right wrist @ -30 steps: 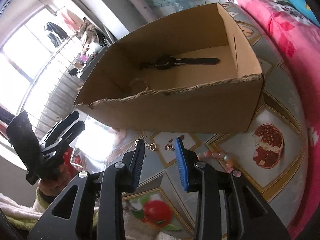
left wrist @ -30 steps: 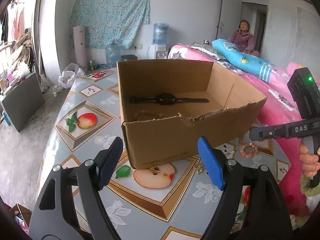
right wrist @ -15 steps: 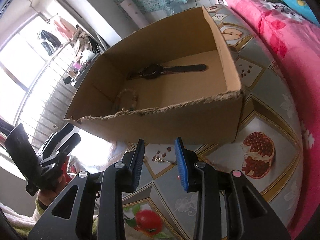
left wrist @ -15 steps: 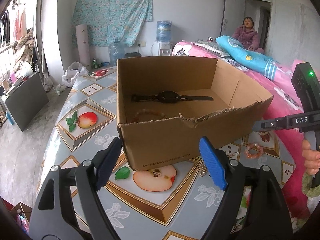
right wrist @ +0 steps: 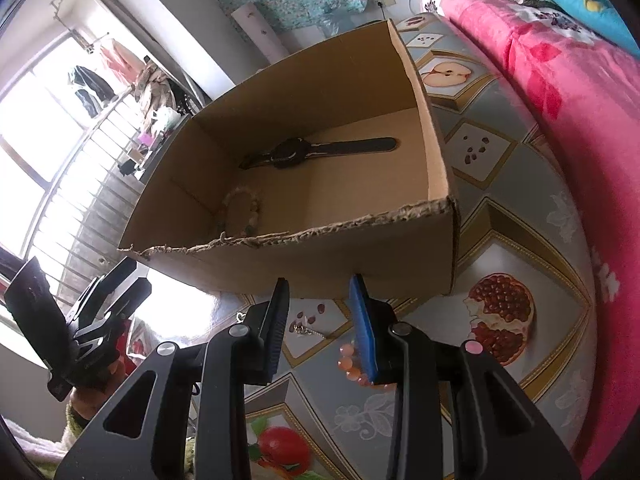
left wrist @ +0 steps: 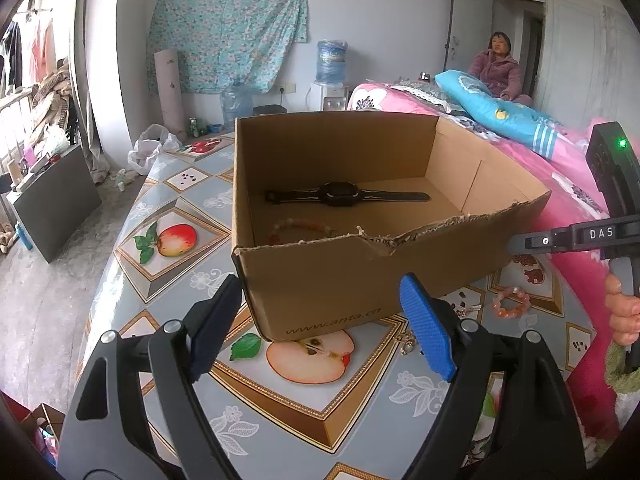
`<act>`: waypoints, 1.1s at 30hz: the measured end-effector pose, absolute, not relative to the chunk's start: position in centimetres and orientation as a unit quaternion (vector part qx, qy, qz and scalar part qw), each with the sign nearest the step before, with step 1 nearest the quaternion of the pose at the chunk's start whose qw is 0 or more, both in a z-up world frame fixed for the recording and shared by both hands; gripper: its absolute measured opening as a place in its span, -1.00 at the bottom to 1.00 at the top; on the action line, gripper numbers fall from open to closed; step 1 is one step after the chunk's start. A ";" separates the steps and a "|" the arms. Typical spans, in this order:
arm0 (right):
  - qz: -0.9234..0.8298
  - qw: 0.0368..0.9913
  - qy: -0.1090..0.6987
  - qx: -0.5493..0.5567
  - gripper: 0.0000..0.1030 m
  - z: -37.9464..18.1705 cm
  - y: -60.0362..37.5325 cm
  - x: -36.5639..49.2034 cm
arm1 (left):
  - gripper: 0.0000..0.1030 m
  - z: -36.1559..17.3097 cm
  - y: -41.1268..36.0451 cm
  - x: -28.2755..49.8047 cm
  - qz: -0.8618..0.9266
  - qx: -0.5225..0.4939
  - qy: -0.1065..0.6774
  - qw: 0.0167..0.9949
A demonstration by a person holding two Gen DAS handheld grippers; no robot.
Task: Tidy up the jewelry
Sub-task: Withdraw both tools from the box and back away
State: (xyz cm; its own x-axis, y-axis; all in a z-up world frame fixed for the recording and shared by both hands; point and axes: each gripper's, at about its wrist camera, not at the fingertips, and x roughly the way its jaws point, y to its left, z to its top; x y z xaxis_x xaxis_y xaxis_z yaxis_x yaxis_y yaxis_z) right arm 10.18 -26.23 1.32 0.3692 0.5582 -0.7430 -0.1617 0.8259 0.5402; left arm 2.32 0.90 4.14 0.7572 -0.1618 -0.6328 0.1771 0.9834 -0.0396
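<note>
An open cardboard box (left wrist: 320,296) stands on the fruit-patterned table (left wrist: 172,280). Inside lie a black watch (left wrist: 348,196) and a pale bead bracelet (left wrist: 300,230); the right wrist view shows the watch (right wrist: 316,152) and bracelet (right wrist: 240,212) too. An orange bead bracelet (left wrist: 511,302) lies on the table right of the box. My left gripper (left wrist: 320,308) is open wide before the box's near wall, holding nothing. My right gripper (right wrist: 320,300) hovers with its jaws narrowly apart and empty; the orange bracelet (right wrist: 352,364) peeks from behind its blue finger. Small metal pieces (right wrist: 308,330) lie below it.
More small metal jewelry (left wrist: 408,344) sits by the box's near right corner. A pink bed (left wrist: 560,184) borders the table on the right, with a person sitting at its far end. The table's left edge drops to the floor (left wrist: 48,300).
The right wrist view has shifted slightly, looking deeper into the box, and the orange bracelet now shows beside the blue finger. The left gripper has barely moved.
</note>
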 end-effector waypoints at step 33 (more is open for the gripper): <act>0.217 0.807 0.513 0.199 -0.39 1.3 -26.5 10.5 | 0.50 4.1 0.5 2.3 -0.085 0.002 0.338 0.937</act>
State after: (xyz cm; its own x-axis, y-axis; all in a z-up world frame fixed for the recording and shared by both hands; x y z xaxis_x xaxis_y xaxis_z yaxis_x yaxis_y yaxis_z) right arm 10.46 -26.51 1.32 0.3803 0.5538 -0.7408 -0.1467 0.8269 0.5429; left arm 2.34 0.48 4.09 0.7569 -0.1580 -0.6341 0.1611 0.9855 -0.0532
